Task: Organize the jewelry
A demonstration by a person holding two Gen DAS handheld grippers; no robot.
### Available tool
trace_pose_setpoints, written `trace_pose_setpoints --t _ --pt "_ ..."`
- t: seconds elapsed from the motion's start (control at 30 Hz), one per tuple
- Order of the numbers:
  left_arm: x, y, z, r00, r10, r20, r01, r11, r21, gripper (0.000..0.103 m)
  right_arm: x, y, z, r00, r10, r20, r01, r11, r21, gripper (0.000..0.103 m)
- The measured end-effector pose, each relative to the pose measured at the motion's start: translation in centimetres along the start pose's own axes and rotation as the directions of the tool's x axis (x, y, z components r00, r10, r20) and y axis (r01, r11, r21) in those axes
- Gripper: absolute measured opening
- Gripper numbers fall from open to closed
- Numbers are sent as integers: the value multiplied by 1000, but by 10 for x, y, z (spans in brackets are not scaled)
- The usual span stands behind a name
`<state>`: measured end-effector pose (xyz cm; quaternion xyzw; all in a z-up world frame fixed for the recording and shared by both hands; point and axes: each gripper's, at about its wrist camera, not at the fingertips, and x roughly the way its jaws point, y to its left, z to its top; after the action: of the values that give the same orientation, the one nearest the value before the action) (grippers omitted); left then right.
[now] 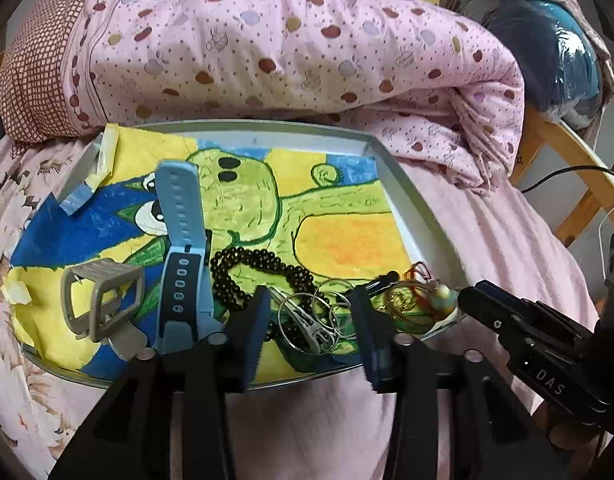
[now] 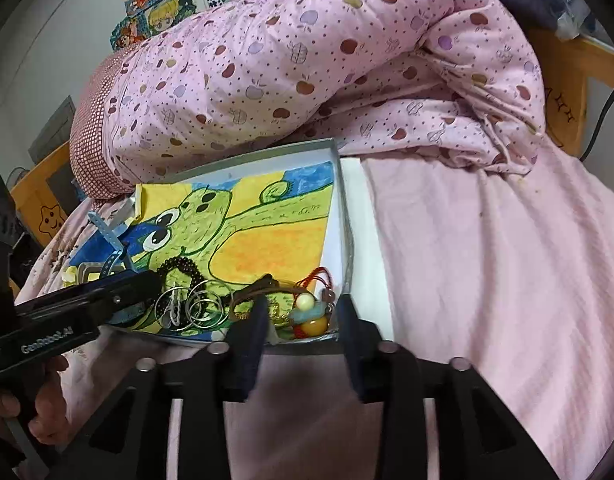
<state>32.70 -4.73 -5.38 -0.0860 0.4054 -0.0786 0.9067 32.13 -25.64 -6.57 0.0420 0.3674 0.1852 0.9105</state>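
Note:
A grey tray (image 1: pixel 391 168) lined with a frog drawing lies on the bed. In it are a blue watch strap (image 1: pixel 183 240), a grey buckle piece (image 1: pixel 101 300), a dark bead bracelet (image 1: pixel 259 264), silver rings (image 1: pixel 311 316) and a red-cord charm with beads (image 1: pixel 419 300). My left gripper (image 1: pixel 311 320) is open, its fingers either side of the silver rings. My right gripper (image 2: pixel 303 316) is open around the beaded charm (image 2: pixel 311 316) at the tray's near right corner (image 2: pixel 339 332). The rings also show in the right wrist view (image 2: pixel 199 308).
A folded pink dotted quilt (image 1: pixel 267 40) lies just behind the tray. Pink bedsheet (image 2: pixel 487 260) spreads to the right. A wooden bed frame (image 1: pixel 567 168) and a black cable are at far right. A blue plastic-wrapped bundle (image 1: pixel 547 52) sits behind.

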Motion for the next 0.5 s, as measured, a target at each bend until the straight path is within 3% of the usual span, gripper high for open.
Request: trace_pose_setpoints --t 0.1,0.27,0.4,0.5 --pt "-8 -1 1 1000 -12 22 12 1000 -5 49 -7 -1 3 1000 -7 18 7 1000 5 44" --pt "-31 -2 4 996 -13 89 15 1000 -26 62 -24 1 7 998 -4 59 3 1000 17 69" --pt "-53 -3 6 989 3 150 1 999 -32 76 -38 5 10 996 -4 93 2 1000 22 76" --pt "-69 -3 7 984 14 180 -8 999 -32 76 -52 12 11 991 -10 132 10 1000 6 83"
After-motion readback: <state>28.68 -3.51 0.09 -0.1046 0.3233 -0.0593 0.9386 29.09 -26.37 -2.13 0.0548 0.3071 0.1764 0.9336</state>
